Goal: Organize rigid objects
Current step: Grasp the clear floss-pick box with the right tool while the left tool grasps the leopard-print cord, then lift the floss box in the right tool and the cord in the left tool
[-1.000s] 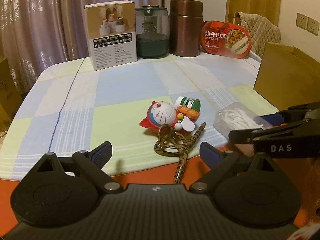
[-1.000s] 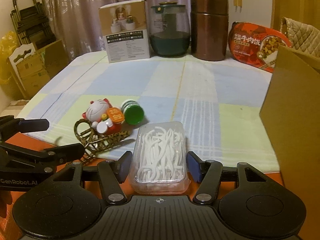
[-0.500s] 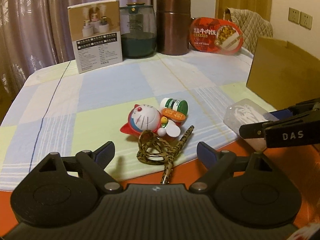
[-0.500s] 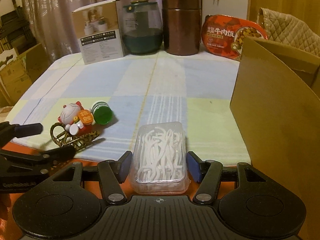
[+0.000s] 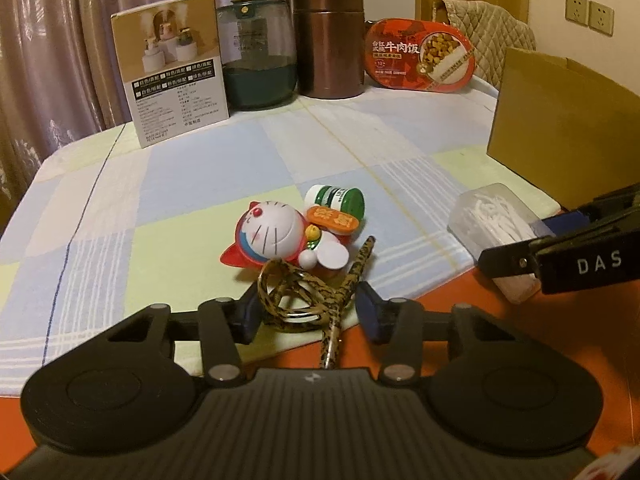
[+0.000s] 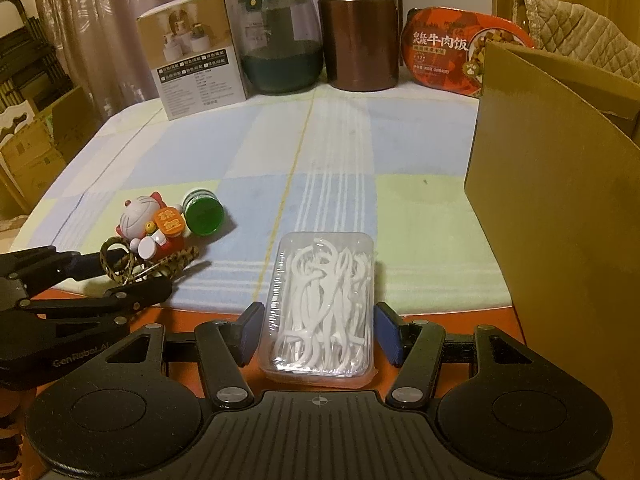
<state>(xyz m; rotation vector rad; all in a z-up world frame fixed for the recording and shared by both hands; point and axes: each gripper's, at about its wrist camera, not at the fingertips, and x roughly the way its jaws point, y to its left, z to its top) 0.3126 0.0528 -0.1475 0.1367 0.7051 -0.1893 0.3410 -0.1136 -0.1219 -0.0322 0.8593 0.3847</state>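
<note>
Left tool (image 5: 306, 310) is seen low at the near counter (image 5: 192, 168) edge, narrowed around the leopard-print strap (image 5: 304, 292). The left pad looks to be touching the strap loop; a small gap is seen at the right pad, so a firm grip cannot be confirmed. The strap's tail is draped over the counter edge toward the camera.

Right tool (image 6: 318, 334) is set either side of the clear floss-pick box (image 6: 320, 308). The pads are seen just beside the box walls with thin gaps; contact cannot be told. The box lies flat, its near end overhanging the cloth edge.

Just behind the strap, a cat figurine (image 5: 276, 236) is lying on its back, touching a green-capped bottle (image 5: 336, 202) lying on its side. Both are located near the front of the counter, well apart from the floss box.

A cardboard box (image 6: 560, 184) is stood open at the right side of the counter, near the floss box.

Along the far edge, a printed carton (image 5: 172, 68), a glass jar (image 5: 258, 56), a brown canister (image 5: 328, 38) and a red meal pack (image 5: 420, 56) are lined up upright.
</note>
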